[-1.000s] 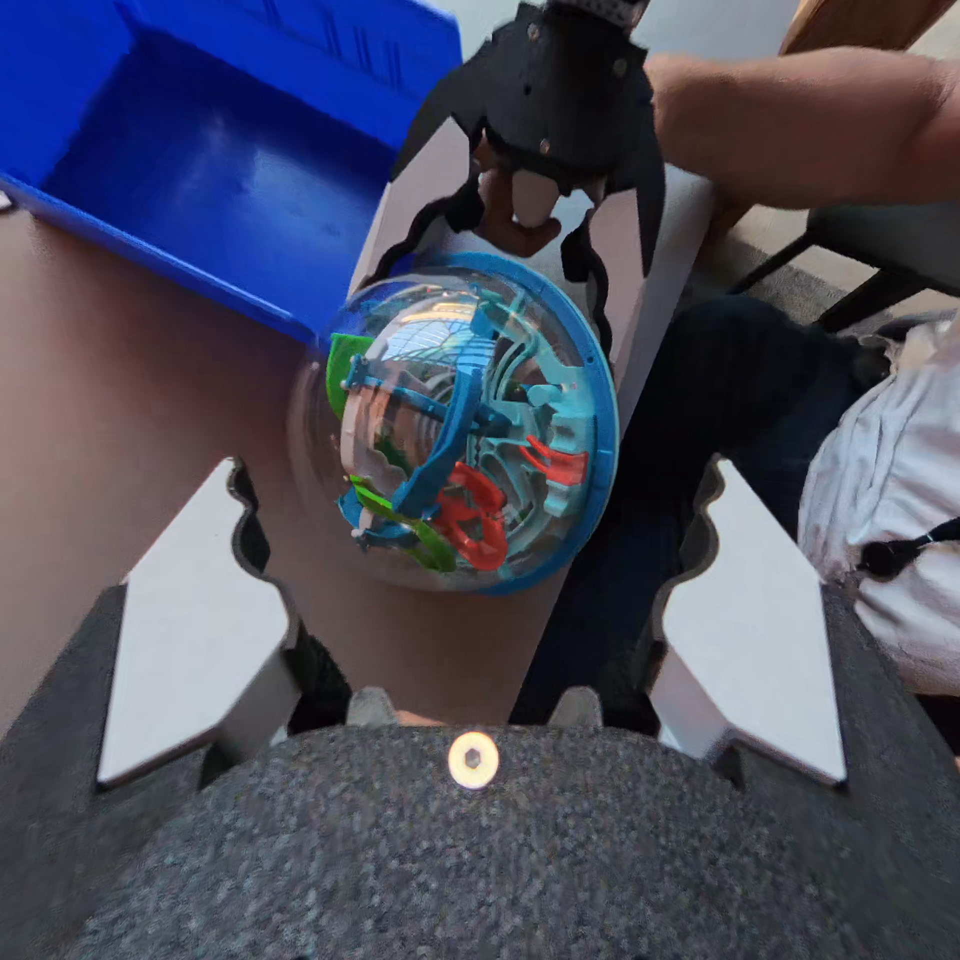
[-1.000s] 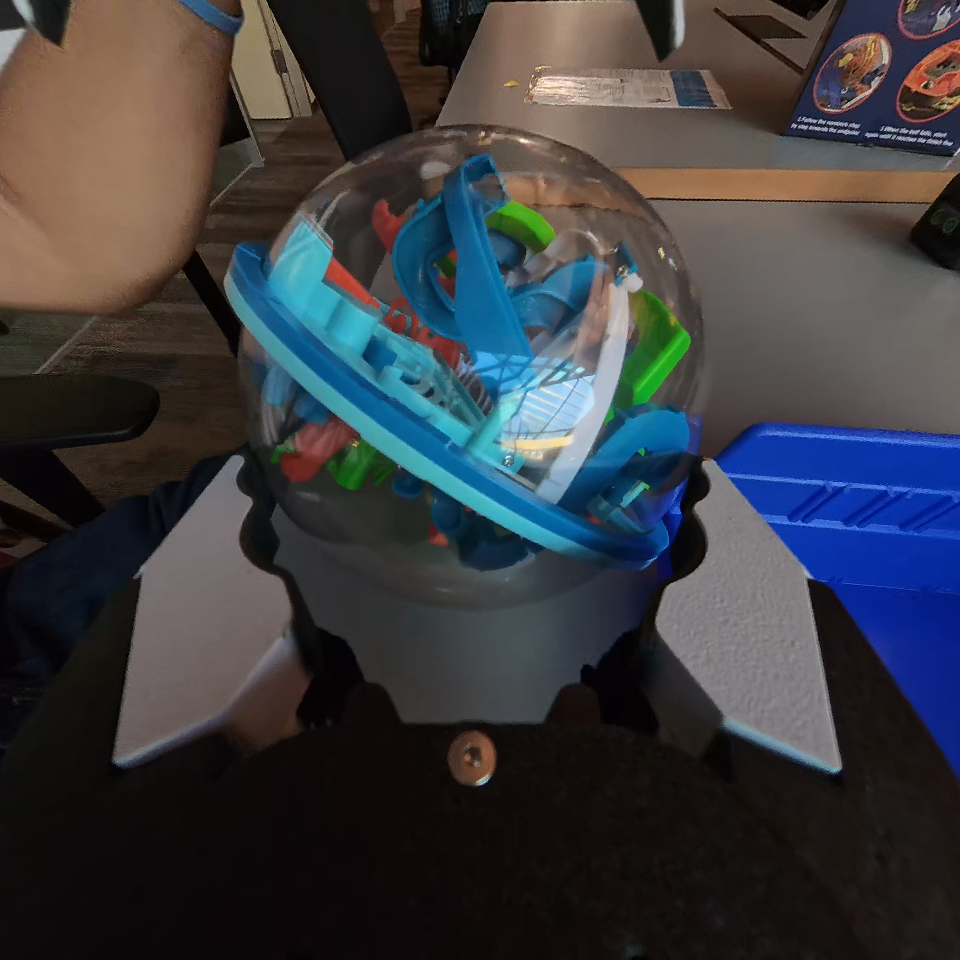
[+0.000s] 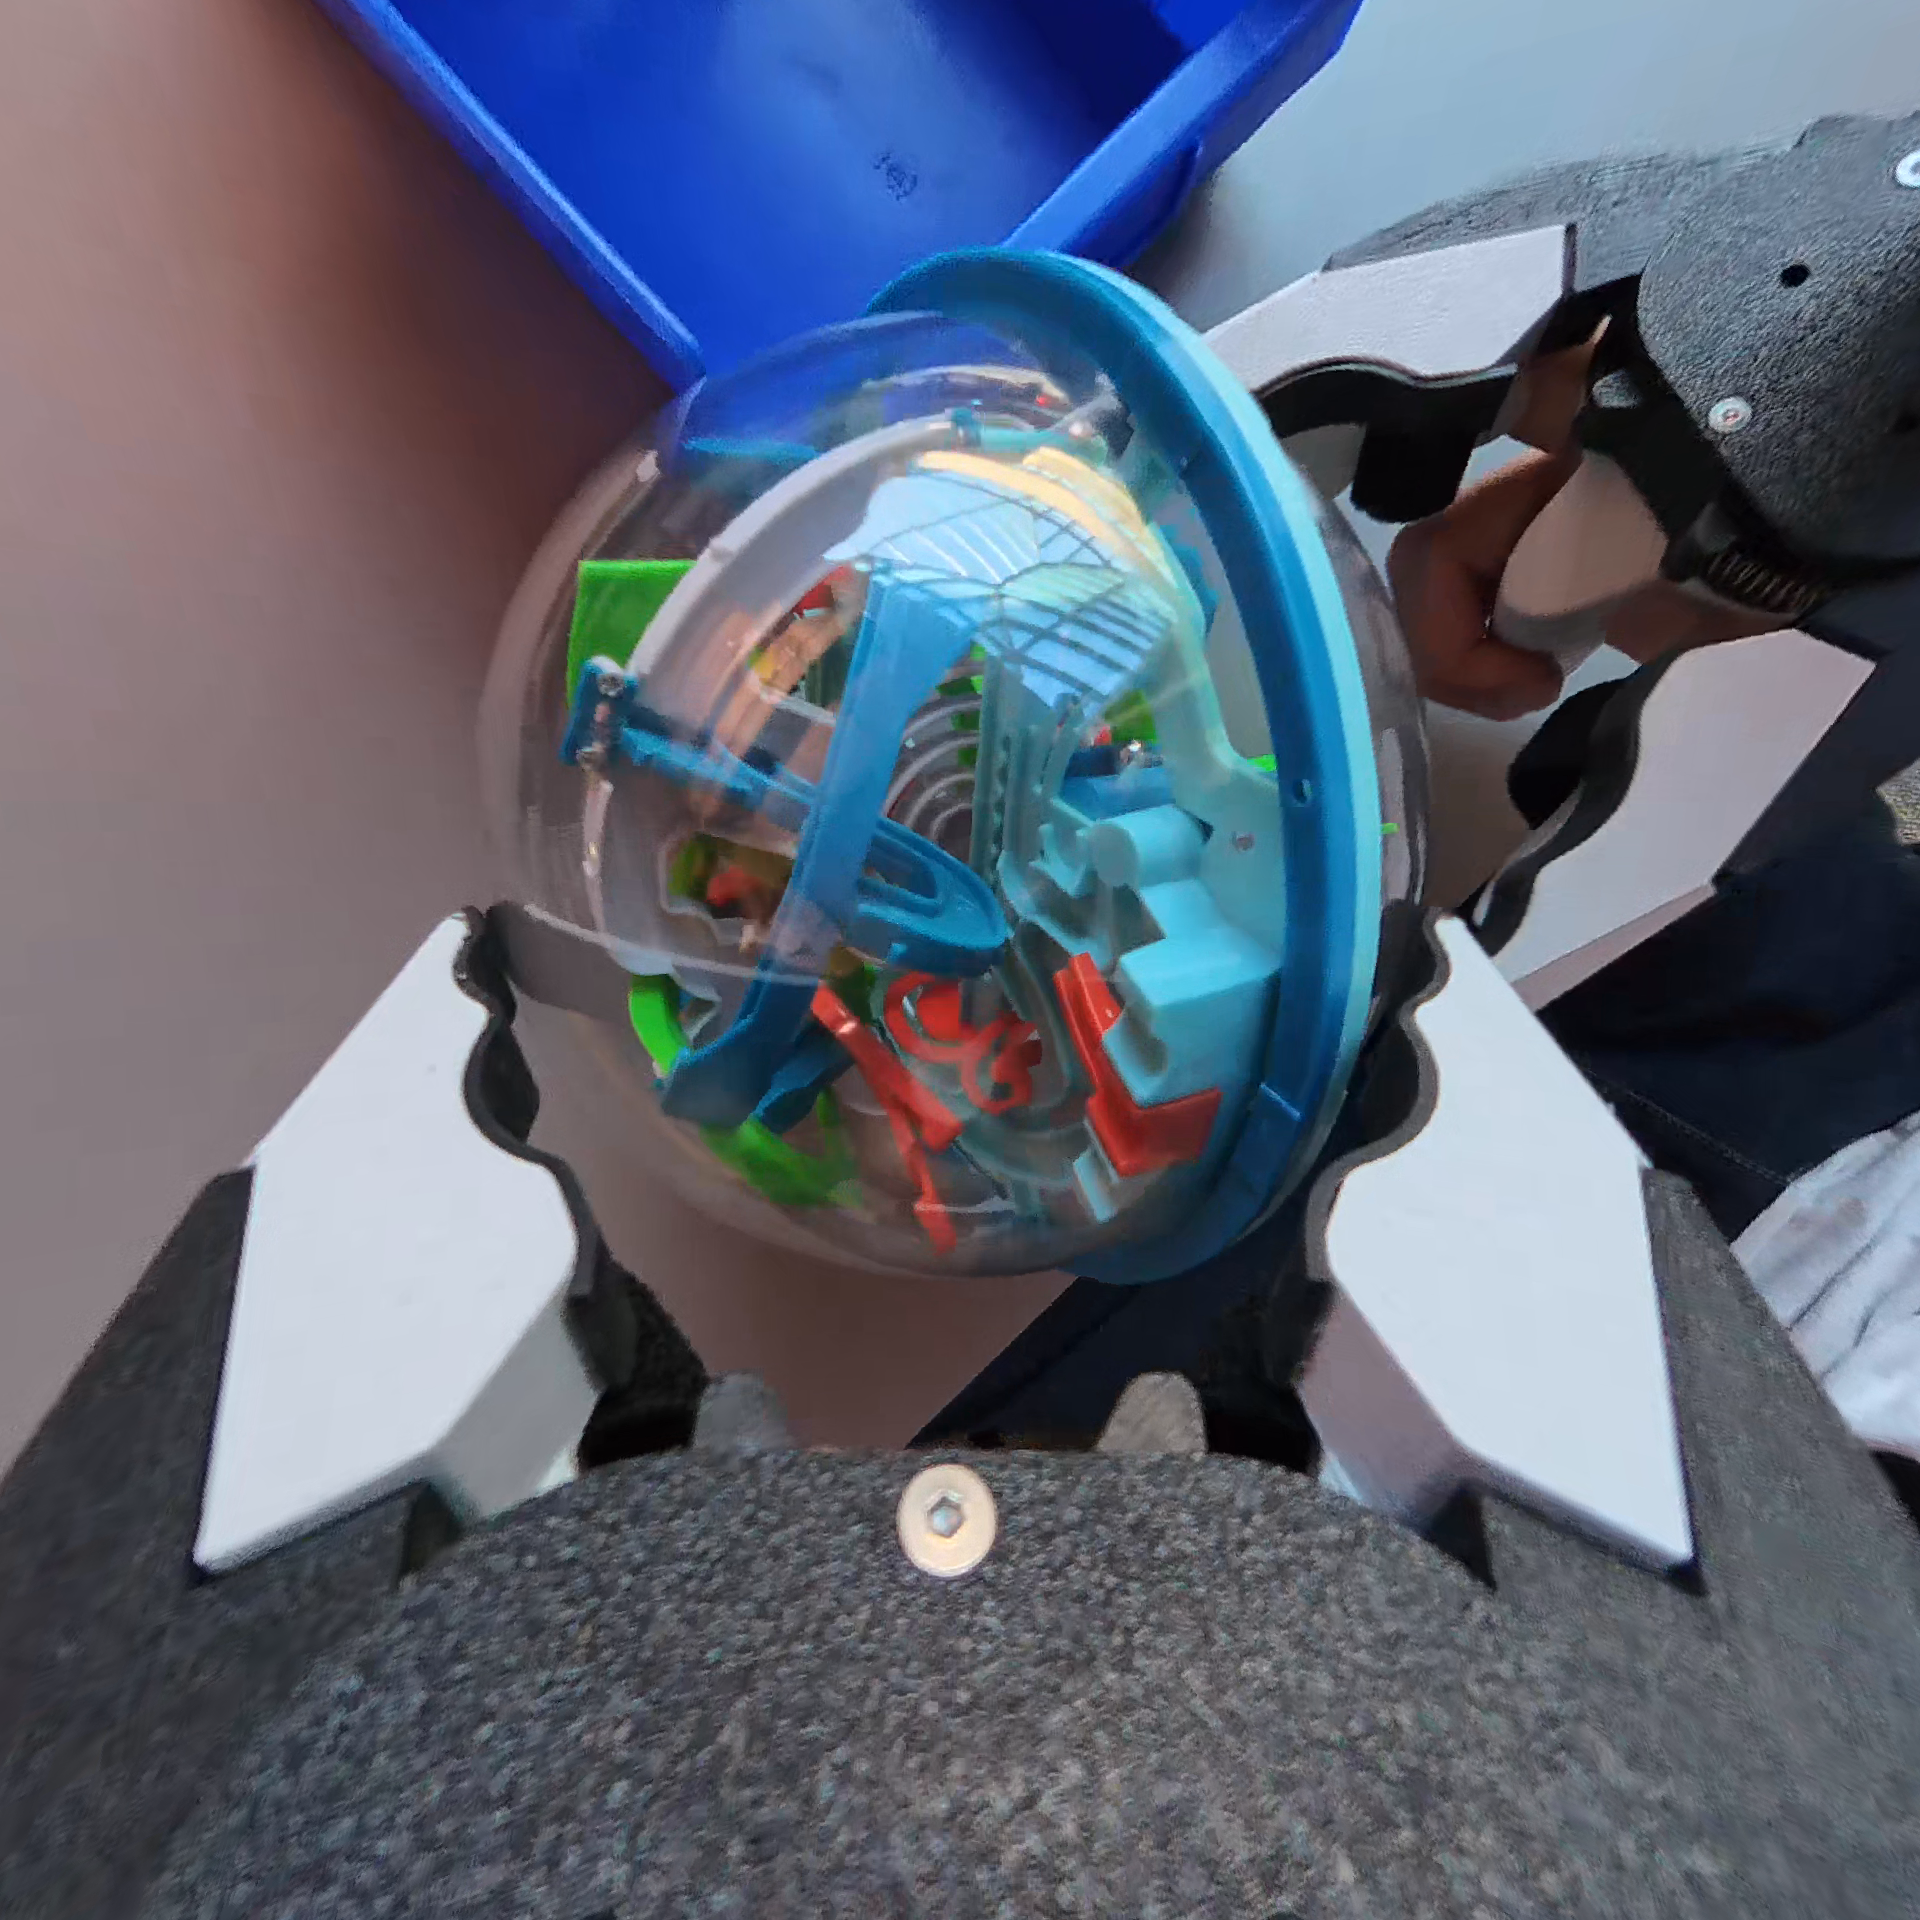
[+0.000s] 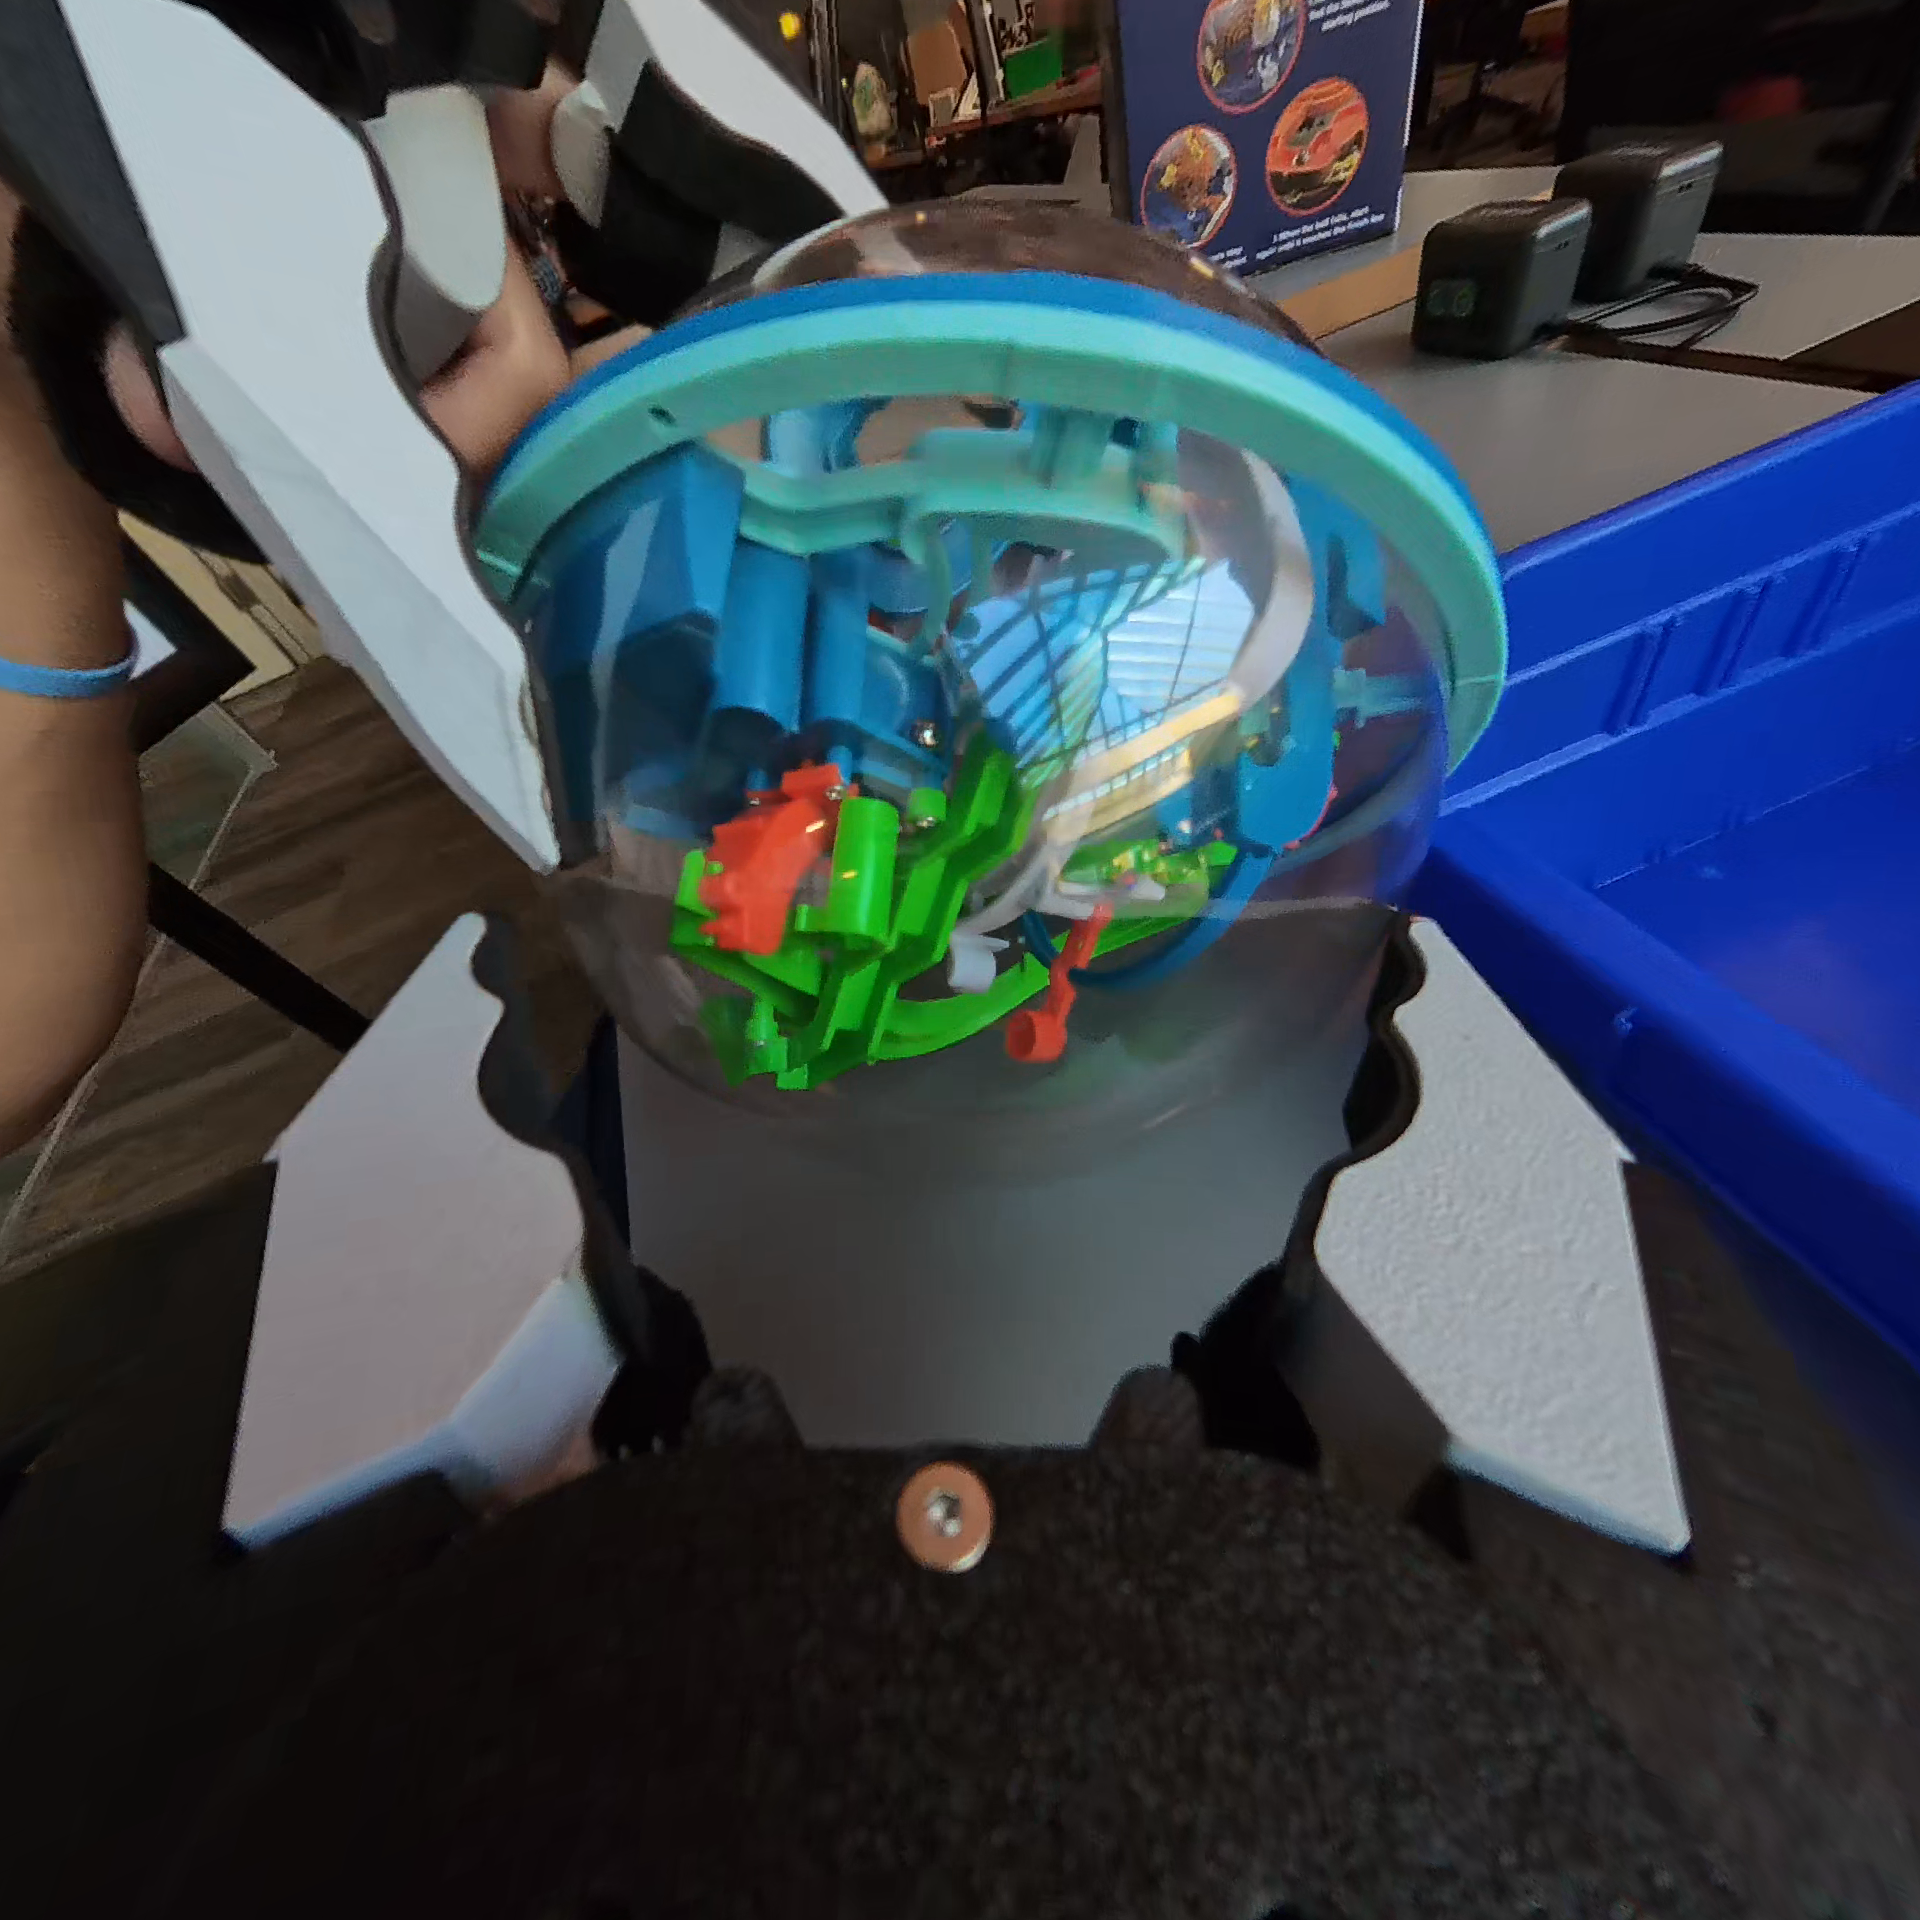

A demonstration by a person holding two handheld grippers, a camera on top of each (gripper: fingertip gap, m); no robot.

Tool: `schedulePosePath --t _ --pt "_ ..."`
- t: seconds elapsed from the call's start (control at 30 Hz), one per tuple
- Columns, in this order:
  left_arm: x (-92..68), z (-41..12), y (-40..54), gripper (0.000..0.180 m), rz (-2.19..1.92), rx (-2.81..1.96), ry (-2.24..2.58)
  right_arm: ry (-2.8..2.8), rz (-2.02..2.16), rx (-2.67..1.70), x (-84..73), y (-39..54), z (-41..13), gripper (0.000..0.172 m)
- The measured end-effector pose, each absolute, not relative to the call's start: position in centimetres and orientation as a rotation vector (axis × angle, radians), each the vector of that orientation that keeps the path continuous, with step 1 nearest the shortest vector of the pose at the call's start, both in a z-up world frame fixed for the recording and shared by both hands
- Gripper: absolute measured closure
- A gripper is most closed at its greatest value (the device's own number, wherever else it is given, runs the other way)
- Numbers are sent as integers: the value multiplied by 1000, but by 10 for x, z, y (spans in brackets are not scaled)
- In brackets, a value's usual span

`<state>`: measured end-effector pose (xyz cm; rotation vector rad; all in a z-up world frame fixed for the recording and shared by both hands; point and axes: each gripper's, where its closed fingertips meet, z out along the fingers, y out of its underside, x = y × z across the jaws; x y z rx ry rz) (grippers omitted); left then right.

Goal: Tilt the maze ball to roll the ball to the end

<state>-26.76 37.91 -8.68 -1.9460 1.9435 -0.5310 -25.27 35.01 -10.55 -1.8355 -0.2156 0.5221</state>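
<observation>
The maze ball [image 3: 935, 831] is a clear sphere with a blue ring and blue, green and red tracks inside. It sits between my left gripper's [image 3: 951, 935] fingertips, which press on its two sides. In the right wrist view the ball [image 4: 987, 675] fills my right gripper [image 4: 945, 956], and both pads touch it. The ring is tilted steeply and the ball is held above the table [image 4: 987, 1247]. A right gripper finger [image 3: 1403, 301] reaches around the ball's far side. A left gripper finger [image 4: 343, 540] lies against the ball's left side. I cannot make out the small ball inside.
A blue bin [image 3: 831, 156] stands on the table just behind the ball; it is at the right in the right wrist view [image 4: 1714, 831]. Two black boxes [image 4: 1507, 281] and a printed display card [image 4: 1268, 125] stand farther back. A person's arm [image 4: 52, 779] is at the left.
My left gripper has moved in from a distance and closed on the ball, which only my right gripper held before. The ball has been turned, so its ring now stands steeper.
</observation>
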Motion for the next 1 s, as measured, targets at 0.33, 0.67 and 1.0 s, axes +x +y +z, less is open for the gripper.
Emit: schedulePosePath --t 0.33,0.67,1.0 --pt "-290 -57 388 23 -414 -1752 2422 -271 606 -1804 -254 358 -109 18" --pt "-326 -90 414 22 92 -1683 3046 -502 604 -1736 -262 356 -107 19" --pt "-316 -97 409 21 -131 -1617 3066 -354 887 -1824 -257 345 -113 20"
